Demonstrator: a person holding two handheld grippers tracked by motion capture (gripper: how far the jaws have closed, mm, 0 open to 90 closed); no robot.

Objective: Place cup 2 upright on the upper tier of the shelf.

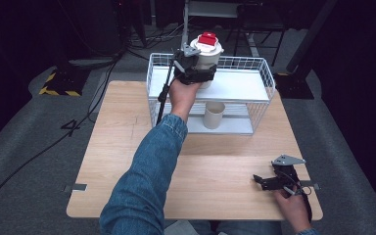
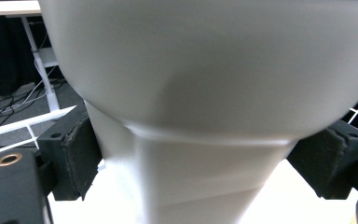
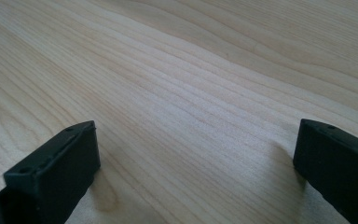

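Observation:
A white cup-shaped container [image 1: 208, 56] with a red lid [image 1: 207, 39] is held over the top shelf of a white wire rack [image 1: 262, 81]. My left gripper [image 1: 196, 73] is shut on its lower body; in the left gripper view the white container [image 2: 205, 93] sits between both foam pads [image 2: 77, 158]. A beige cup [image 1: 214, 115] stands upright on the rack's lower shelf. My right gripper [image 1: 263, 180] rests low over the wooden table [image 1: 127, 147] at the front right, its jaws wide apart with bare wood [image 3: 191, 116] between them.
The wire rack stands at the far middle of the table. Cables and black-and-yellow floor tape [image 1: 58, 85] lie on the grey floor to the left. A white desk frame [image 2: 37, 56] stands behind the rack.

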